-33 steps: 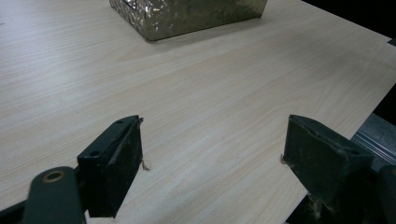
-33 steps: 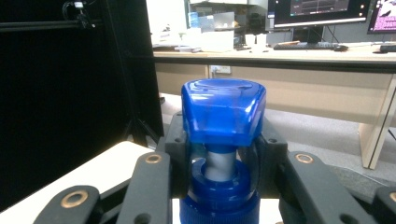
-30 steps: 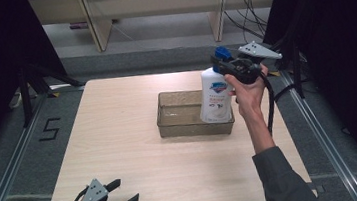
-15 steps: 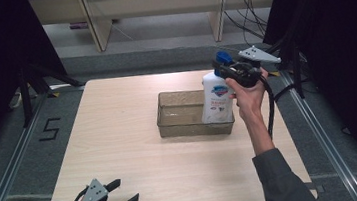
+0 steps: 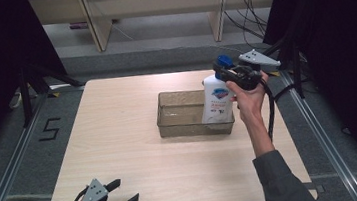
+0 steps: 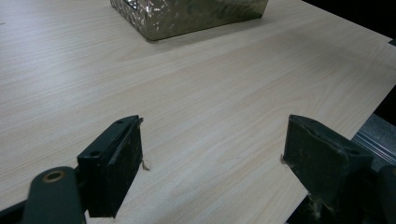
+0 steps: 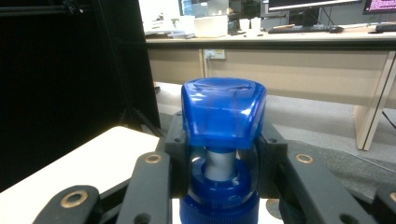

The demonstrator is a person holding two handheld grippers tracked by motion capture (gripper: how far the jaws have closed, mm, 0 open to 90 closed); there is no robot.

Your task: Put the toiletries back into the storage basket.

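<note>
We see a pale wooden table [image 5: 120,137] under both tongs. Ahead and to the left of the left tongs [image 5: 128,189], a black "5" [image 5: 49,129] marks the grey floor [image 5: 22,162] beside a metal rail [image 5: 4,184]. Beyond the right tongs [image 5: 221,71] stand beige desk legs [image 5: 217,11] with cables [image 5: 246,3] nearby, and a black curtain [image 5: 343,63] hangs to their right. In the right gripper view, far ahead of those tongs, a desk [image 7: 280,42] carries a keyboard [image 7: 303,29].

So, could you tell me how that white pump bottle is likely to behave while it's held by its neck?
The white pump bottle is tall and narrow, so it probably tips easily. The right gripper clamps just under the blue pump head, so the body may swing. The head should stop slipping.
</note>
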